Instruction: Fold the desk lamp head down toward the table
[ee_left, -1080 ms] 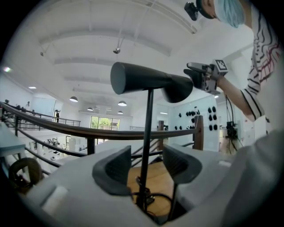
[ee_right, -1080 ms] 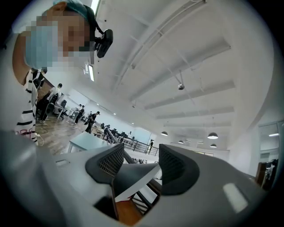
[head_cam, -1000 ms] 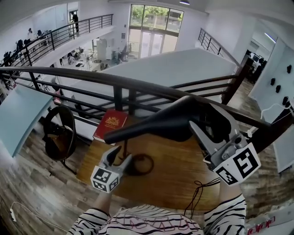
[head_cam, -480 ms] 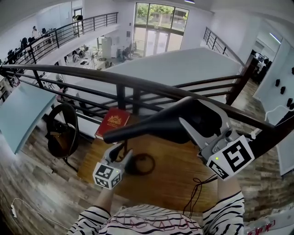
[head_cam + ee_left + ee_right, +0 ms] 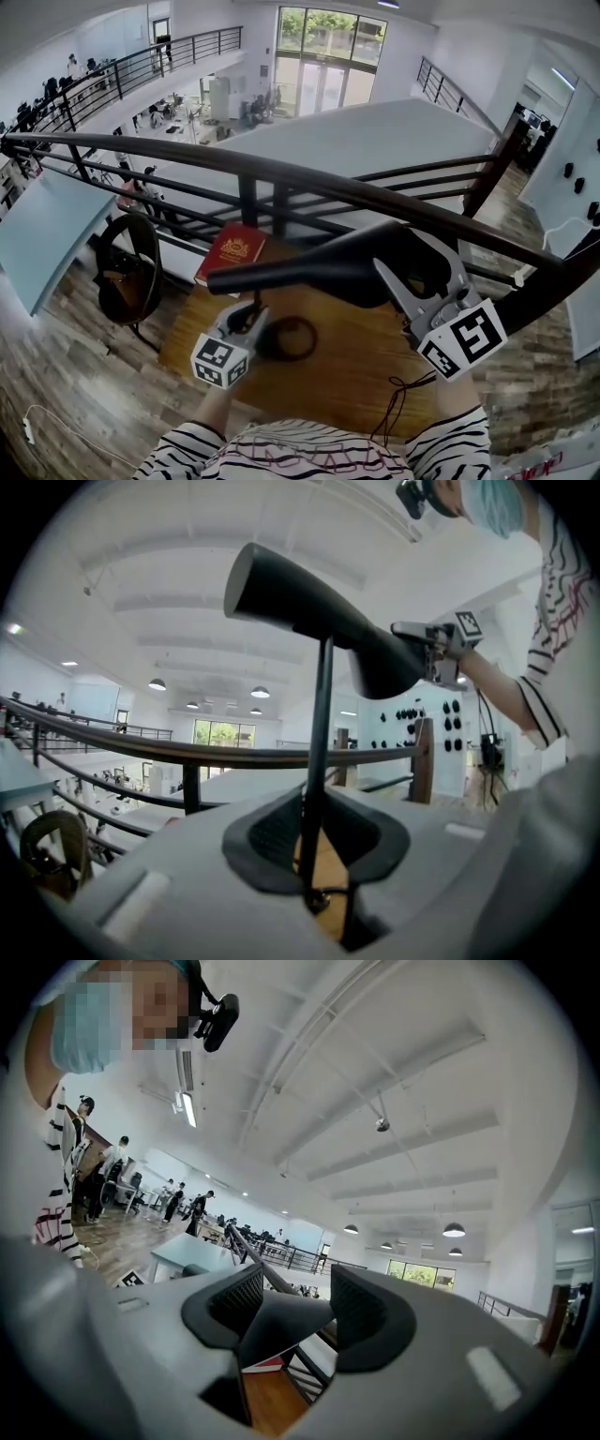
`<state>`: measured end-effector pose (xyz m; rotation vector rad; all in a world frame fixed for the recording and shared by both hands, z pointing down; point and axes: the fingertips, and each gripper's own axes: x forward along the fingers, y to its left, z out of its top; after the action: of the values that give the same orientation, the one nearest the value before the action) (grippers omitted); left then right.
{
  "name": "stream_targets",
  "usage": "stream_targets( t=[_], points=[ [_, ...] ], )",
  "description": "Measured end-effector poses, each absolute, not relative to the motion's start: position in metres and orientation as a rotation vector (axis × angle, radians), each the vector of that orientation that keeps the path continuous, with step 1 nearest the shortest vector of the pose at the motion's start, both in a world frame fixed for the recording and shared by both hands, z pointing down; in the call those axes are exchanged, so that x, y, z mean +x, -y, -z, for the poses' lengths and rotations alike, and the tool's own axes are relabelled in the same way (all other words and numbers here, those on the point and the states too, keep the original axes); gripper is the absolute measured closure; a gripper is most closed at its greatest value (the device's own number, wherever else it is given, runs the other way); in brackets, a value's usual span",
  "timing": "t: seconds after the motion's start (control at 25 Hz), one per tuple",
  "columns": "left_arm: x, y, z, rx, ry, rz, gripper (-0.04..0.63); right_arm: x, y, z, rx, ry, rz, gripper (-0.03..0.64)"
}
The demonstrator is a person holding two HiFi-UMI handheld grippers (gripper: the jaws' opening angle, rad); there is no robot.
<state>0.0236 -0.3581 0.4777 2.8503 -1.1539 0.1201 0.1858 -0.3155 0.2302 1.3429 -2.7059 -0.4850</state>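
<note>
The black desk lamp head (image 5: 319, 267) stretches across the head view above the wooden table (image 5: 356, 375), its narrow tip to the left. My right gripper (image 5: 414, 261) is shut on its wide right end; the right gripper view shows the dark lamp head (image 5: 281, 1321) wedged between the pads. Lower left, my left gripper (image 5: 246, 316) sits at the thin upright stem (image 5: 322, 724), just above the round base (image 5: 292, 337). Its jaws are closing, and both pads lie against the stem. The lamp head (image 5: 309, 621) and right gripper (image 5: 424, 653) show above in the left gripper view.
A red book (image 5: 232, 253) lies at the table's far left corner. A dark railing (image 5: 309, 183) runs just behind the table. A thin cable (image 5: 398, 398) trails over the near edge. A black round chair (image 5: 127, 272) stands to the left on the floor.
My left gripper's jaws have closed from wide open onto the stem. The right gripper and the lamp head's wide end have sunk a little.
</note>
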Motion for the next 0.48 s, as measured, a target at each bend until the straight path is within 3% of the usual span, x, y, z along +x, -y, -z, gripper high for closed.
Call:
stream_targets(
  t=[0.48],
  points=[
    [0.021, 0.36, -0.48, 2.86, 1.144, -0.109, 0.541, 0.206, 0.325, -0.304, 1.468, 2.751, 0.157, 0.397]
  ],
)
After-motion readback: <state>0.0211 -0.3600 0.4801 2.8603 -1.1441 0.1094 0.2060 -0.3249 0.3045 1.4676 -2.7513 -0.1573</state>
